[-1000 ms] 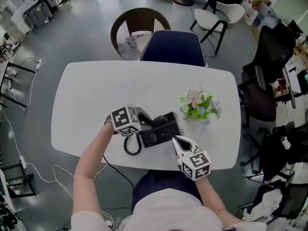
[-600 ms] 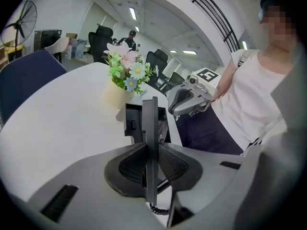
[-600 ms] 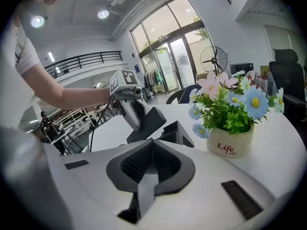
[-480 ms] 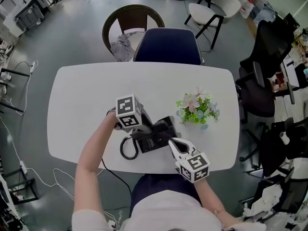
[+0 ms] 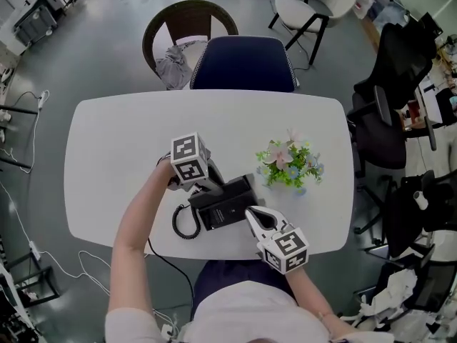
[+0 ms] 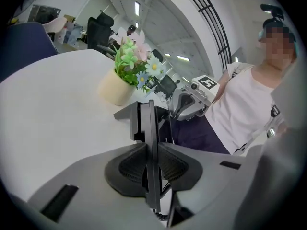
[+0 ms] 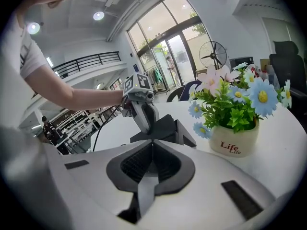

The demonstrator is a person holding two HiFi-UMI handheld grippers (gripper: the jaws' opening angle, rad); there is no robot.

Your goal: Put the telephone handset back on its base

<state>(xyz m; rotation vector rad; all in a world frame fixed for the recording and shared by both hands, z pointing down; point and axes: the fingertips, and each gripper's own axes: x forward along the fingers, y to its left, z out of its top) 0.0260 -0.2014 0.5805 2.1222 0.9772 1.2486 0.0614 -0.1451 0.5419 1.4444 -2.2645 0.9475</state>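
while the handset (image 5: pixel 220 189) is clamped edge-on in the left gripper (image 5: pixel 209 185), it is held low over the left side of the base (image 5: pixel 230 210), near the front edge of the white table (image 5: pixel 114 141). whether the handset is fully seated in its cradle cannot be told. in the left gripper view the jaws are seen partly closed, with both ribbed pads (image 6: pixel 128 166) pressed flat against the thin dark body of the handset, which sticks out beyond the fingertips. the coiled cord (image 5: pixel 183 221) is looped on the table just left of the base. the right gripper (image 5: pixel 253 214) is positioned just beside the base's right front corner and pointed toward it; contact cannot be confirmed. in the right gripper view its jaws are seen brought together, pads (image 7: pixel 136 164) meeting with nothing between them. a small cream pot of flowers (image 5: pixel 288 164) is stood behind and to the right of the base, apart from it. a blue chair (image 5: pixel 244 63) is pushed in at the far side of the table.
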